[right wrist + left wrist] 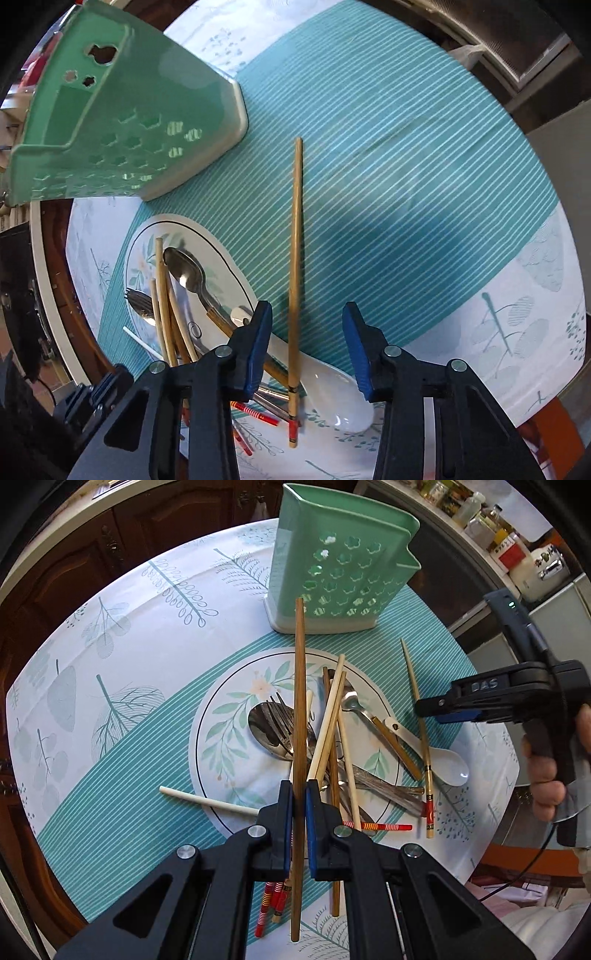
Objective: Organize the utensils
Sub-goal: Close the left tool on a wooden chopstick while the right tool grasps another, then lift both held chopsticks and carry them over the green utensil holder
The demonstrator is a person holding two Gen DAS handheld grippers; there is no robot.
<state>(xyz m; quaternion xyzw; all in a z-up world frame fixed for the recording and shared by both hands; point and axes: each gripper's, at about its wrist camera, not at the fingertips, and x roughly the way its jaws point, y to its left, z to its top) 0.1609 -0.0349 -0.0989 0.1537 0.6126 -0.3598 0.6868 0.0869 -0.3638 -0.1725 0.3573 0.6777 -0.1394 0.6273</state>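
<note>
left hand-held gripper was clamped tight on a brown chopstick, lifted over the plate, tip toward the green holder ahead. right hand-held gripper hung with jaws apart, no pad touching the tan chopstick lying between them on the bench. white spoon lay just under that gripper.

Utensils on plate, holder behind
</note>
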